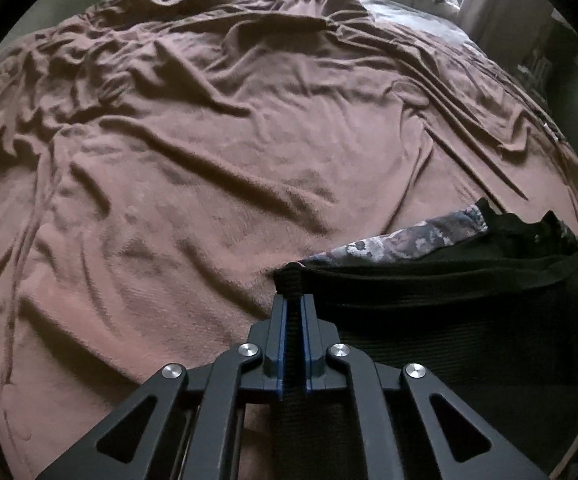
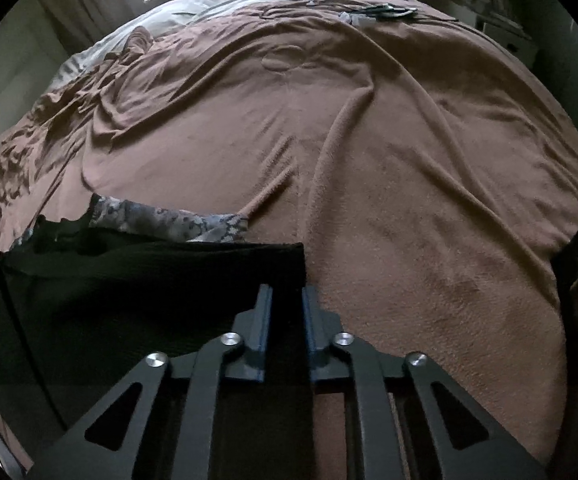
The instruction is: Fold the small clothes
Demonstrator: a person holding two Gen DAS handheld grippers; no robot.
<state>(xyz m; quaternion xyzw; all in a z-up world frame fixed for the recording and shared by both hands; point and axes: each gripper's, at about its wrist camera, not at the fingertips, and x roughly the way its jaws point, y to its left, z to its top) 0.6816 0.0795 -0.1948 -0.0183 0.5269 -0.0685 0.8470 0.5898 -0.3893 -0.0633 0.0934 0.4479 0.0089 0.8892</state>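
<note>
A small black garment (image 1: 441, 300) with a grey patterned lining or second piece (image 1: 401, 240) is held above the brown blanket. My left gripper (image 1: 293, 300) is shut on the garment's left corner. In the right wrist view the same black garment (image 2: 137, 280) stretches to the left, with the patterned fabric (image 2: 177, 220) behind its top edge. My right gripper (image 2: 287, 292) is shut on its right corner. The garment hangs taut between the two grippers.
A wrinkled brown blanket (image 1: 209, 160) covers the bed, also in the right wrist view (image 2: 409, 180). Pillows and light bedding (image 2: 193, 4) lie at the far end under a window. Small items (image 2: 385, 12) lie at the far right of the bed.
</note>
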